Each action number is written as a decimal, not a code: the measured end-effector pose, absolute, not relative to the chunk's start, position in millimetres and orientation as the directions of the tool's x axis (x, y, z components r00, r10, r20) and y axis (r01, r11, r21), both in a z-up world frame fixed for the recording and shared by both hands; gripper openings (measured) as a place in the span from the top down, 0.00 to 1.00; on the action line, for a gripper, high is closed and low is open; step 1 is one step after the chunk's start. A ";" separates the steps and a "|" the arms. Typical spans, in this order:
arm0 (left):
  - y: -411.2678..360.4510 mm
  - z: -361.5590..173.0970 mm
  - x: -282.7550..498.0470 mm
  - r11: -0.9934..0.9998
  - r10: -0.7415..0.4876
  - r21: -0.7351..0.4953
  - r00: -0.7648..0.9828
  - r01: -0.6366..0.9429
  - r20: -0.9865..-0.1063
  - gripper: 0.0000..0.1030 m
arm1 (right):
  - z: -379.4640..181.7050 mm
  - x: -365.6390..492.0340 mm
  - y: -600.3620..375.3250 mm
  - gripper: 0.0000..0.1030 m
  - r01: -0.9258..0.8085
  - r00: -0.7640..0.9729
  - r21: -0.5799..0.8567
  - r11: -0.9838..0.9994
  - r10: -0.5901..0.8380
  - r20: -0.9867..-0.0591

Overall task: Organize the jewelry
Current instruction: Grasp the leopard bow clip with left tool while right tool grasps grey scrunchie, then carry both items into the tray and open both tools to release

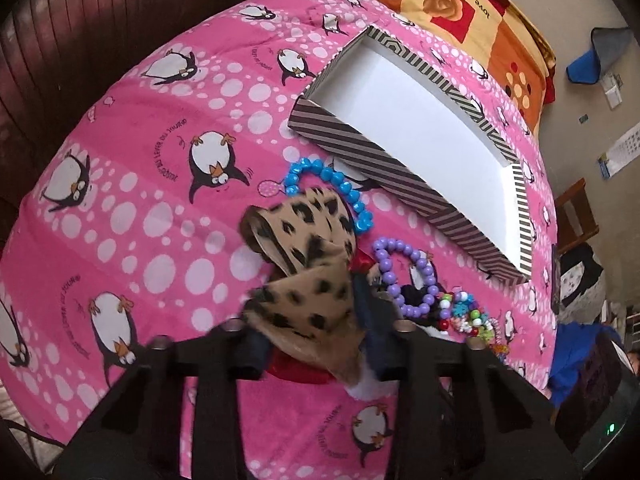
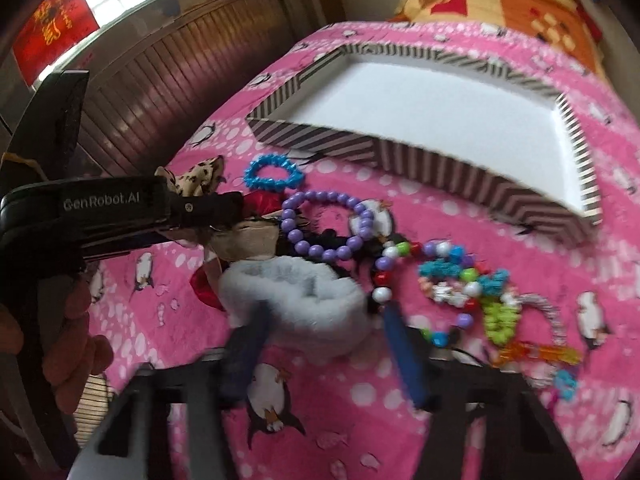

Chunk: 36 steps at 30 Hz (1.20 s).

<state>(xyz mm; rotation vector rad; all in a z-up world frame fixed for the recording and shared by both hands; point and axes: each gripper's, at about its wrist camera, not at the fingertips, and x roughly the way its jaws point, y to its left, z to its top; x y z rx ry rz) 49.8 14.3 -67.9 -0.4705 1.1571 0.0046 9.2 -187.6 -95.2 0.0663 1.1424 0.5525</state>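
Right up front, the left gripper [image 1: 320, 344] is clamped on a leopard-print hair bow [image 1: 308, 264] with a red one [image 1: 298, 370] tucked under it, lifted a bit over the pink penguin blanket [image 1: 132, 208]. Over on the other side, the right gripper [image 2: 324, 344] has its jaws spread around a fluffy white scrunchie [image 2: 296, 300]. Blue [image 2: 274, 174] and purple bead bracelets [image 2: 326, 226] lie just beside the striped box [image 2: 420, 160], with a multicolored bead tangle [image 2: 472, 288] nearby.

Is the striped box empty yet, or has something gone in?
Empty: the box shows only bare white bottom in both views; the bracelets lie outside on the blanket.
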 end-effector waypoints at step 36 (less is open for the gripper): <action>12.9 27.0 150.2 0.966 -0.153 -0.243 0.555 -0.093 -0.818 0.82 | -22.9 110.4 -243.1 0.81 -0.207 0.506 0.357 0.911 0.412 -0.758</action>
